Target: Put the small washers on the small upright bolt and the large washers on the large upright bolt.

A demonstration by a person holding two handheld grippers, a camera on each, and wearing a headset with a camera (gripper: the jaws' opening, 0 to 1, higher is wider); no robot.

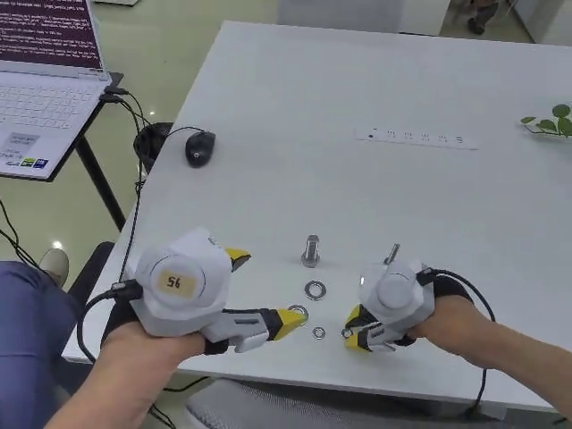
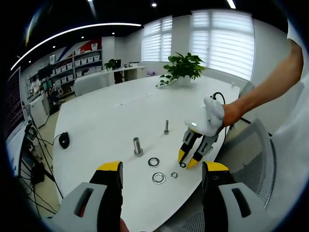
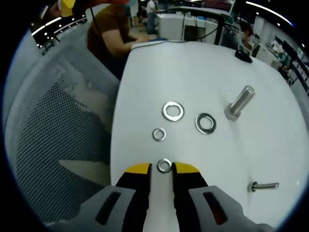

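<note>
White counter (image 1: 375, 98), office room behind, blinds and potted plant (image 2: 183, 67) at far end.
Landmark: large upright bolt (image 1: 310, 251), head down, thread up.
Right of landmark, well apart: small upright bolt (image 1: 391, 254).
Front-right of landmark: right tongs (image 3: 162, 168), narrow, pinching held small washer (image 3: 164, 166) by its rim; at or barely above counter, cannot tell which.
Front-left of landmark: left tongs (image 2: 162, 166), wide, holding nothing.
Just in front of landmark, flat: large washer (image 1: 315, 290). Further in front, beside a left tip: second large washer (image 1: 298, 314).
Past both, flat: loose small washer (image 1: 319, 332).

Step in hand, as judged: held small washer to small upright bolt. Keep pinch firm on rim alone, hole free; lift clear of counter; level hole over thread tip; lower along thread before easing pinch. Risk: thin ring tipping or slipping out.

Right gripper view: pinch and open hole plain. Head view: same washer a speck at tips, grip unreadable. Left gripper view: both bolts side on, gap between them clear.
</note>
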